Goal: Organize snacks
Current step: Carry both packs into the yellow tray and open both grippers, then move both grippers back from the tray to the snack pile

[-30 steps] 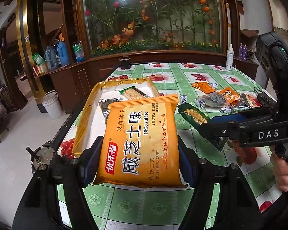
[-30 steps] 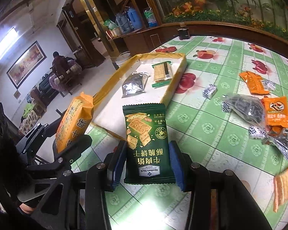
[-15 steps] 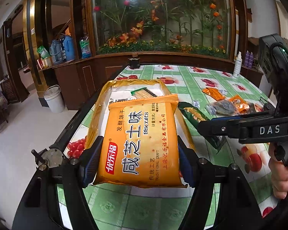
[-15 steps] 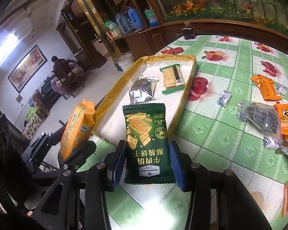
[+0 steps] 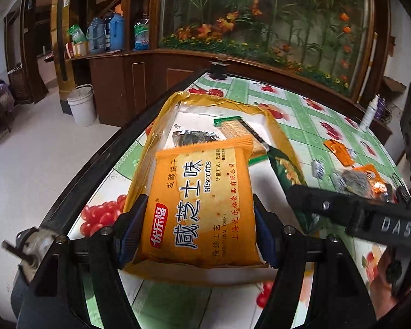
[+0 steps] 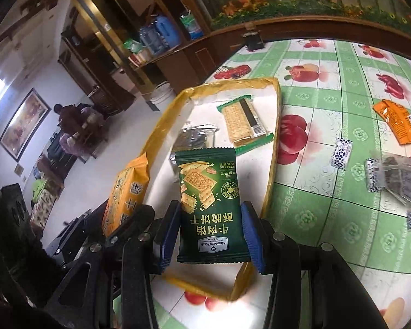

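Note:
My left gripper point(image 5: 197, 227) is shut on a wide orange biscuit pack point(image 5: 202, 205), held over the near end of a shallow tray with a yellow rim point(image 5: 156, 142). My right gripper point(image 6: 211, 233) is shut on a dark green cracker pack point(image 6: 209, 205), also above the tray's point(image 6: 161, 120) near end. In the right wrist view the orange pack point(image 6: 126, 192) shows edge-on at the left. The tray holds a silver packet point(image 6: 194, 137) and a clear-and-green cracker pack point(image 6: 243, 120). In the left wrist view the right gripper's arm point(image 5: 356, 213) crosses at the right with the green pack point(image 5: 287, 170).
Loose snacks lie on the green patterned tablecloth point(image 6: 328, 192) right of the tray: an orange packet point(image 6: 397, 122), a grey packet point(image 6: 402, 181) and small wrapped sweets point(image 6: 342, 153). The table's dark edge point(image 5: 96, 164) runs along the left. A white bucket point(image 5: 82, 104) stands on the floor.
Both grippers have carried their packs leftward and slightly down, from over the tablecloth to over the tray's near end. Both have rolled a little. Neither grip has changed.

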`<state>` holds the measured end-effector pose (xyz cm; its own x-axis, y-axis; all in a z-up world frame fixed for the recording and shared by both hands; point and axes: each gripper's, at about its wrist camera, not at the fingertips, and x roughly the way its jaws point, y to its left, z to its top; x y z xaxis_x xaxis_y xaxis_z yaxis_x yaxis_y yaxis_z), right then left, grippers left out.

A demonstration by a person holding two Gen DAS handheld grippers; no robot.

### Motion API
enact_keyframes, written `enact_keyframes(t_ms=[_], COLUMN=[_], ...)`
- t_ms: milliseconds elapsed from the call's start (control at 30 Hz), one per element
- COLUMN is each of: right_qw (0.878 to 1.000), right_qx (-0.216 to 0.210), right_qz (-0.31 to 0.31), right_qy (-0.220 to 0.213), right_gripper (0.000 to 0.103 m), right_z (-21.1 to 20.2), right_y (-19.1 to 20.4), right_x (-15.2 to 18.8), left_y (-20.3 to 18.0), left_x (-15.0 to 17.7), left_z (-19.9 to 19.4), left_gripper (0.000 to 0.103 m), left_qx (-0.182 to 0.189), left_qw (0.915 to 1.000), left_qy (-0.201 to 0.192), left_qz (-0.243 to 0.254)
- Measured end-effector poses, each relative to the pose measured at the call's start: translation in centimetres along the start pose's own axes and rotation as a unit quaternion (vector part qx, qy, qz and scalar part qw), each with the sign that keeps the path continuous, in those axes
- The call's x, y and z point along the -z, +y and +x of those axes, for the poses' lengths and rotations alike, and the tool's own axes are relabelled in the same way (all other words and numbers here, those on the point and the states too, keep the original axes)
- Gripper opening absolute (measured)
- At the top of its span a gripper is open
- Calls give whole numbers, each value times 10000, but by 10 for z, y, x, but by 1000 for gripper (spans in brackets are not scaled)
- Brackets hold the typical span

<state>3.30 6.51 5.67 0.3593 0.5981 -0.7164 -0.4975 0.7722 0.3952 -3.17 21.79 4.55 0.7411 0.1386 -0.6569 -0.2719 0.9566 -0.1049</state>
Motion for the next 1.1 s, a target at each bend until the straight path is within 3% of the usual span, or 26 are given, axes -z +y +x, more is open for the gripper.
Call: enact_keyframes(t_ms=[267,600,833,1100], right_qw=[9999,9996,9991,9985], right_qx=[102,178,92,13], right_qz=[7,-189,-233,-36], right_qy=[40,-130,-347,-546], right_gripper=[45,48,48,48], right_z=[21,21,9,-7], right_y=[-4,3,2,-8], right_x=[4,8,8,7], left_y=[-2,-1,11,16], left_x=[15,16,15,13], left_z=[20,18,11,-7], left_gripper=[71,71,71,73], left_qx=[-147,-175,162,201], left_qw=[9996,9996,9986,9959], left_qy=[239,201,6,-493], left_qz=[-21,-109,-497,-729])
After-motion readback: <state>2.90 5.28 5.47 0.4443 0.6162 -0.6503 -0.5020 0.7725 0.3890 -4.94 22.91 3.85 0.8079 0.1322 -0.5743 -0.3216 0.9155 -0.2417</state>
